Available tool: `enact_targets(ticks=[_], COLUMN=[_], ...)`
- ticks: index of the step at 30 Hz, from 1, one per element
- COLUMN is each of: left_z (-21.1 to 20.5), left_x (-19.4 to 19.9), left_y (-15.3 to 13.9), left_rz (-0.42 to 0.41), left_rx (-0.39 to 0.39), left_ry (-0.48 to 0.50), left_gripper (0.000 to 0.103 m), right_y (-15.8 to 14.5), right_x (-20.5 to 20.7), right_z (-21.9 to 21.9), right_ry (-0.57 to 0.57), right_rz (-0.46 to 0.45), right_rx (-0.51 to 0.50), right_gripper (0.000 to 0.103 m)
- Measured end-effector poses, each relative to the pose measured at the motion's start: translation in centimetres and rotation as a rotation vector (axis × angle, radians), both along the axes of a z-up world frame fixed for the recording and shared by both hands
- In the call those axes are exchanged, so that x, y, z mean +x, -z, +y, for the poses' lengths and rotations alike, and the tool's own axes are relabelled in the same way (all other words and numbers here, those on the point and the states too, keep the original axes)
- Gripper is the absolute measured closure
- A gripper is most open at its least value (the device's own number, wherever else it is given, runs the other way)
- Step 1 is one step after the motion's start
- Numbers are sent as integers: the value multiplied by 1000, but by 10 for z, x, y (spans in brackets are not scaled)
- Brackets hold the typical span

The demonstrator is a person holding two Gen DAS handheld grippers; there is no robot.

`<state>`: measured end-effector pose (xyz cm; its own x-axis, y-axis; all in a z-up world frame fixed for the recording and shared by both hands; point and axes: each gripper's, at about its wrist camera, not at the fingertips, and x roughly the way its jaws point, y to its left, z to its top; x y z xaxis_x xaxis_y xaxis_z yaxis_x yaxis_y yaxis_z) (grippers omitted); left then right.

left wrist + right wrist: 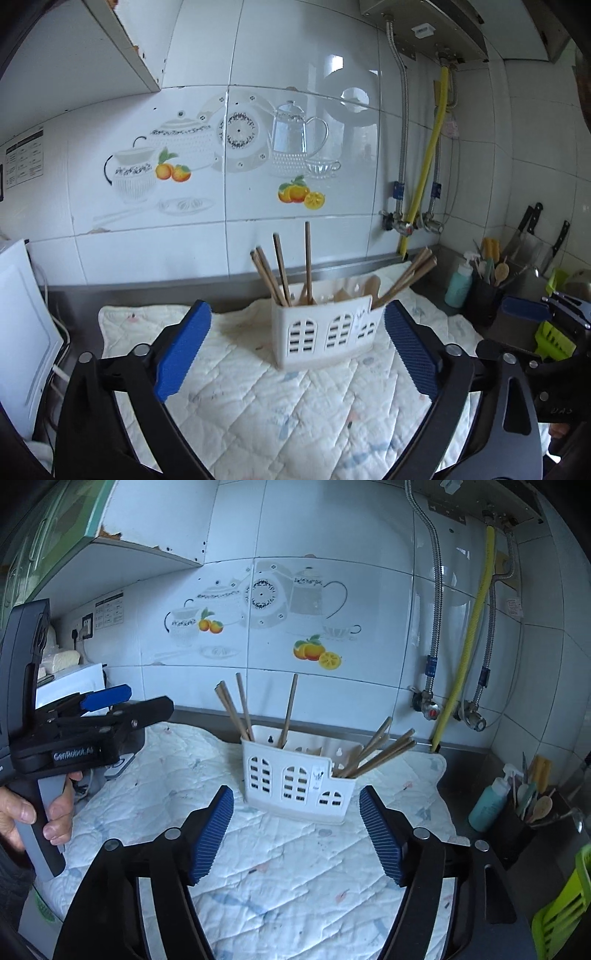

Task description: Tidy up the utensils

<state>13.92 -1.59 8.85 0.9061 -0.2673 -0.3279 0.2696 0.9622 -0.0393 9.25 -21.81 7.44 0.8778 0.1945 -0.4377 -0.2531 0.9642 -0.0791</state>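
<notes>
Both my grippers, left and right, hang with fingers released and empty, just near of the white caddy on the quilted mat mid-worktop, chopsticks already standing inside, so sorting looks done.

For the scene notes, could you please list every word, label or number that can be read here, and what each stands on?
"GenRobot.AI": on the black body of the left gripper, seen from the right wrist.
Chart sticker on the wall tiles: print too small to read.
Tag by the yellow hose: too blurred to read.
Mark on the white utensil holder: unreadable.
</notes>
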Motion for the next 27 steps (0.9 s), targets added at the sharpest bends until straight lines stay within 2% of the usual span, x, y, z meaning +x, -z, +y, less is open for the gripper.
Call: enact_targets(ticks=[11, 18, 27], left_z=[12, 22, 31], left_x=[-55, -76, -84], left_y=[37, 56, 77], left_rz=[43, 89, 138], left_rx=[52, 53, 54], left_ry=[-63, -94, -120], left_gripper=[5, 5, 5], right_y=[33, 54, 71], right_x=[-38, -50, -54], right_z=[2, 1, 3], right_ry=[49, 91, 90], right_rz=[35, 53, 90], right_rx=[4, 3, 17], right_gripper=[17, 15, 14])
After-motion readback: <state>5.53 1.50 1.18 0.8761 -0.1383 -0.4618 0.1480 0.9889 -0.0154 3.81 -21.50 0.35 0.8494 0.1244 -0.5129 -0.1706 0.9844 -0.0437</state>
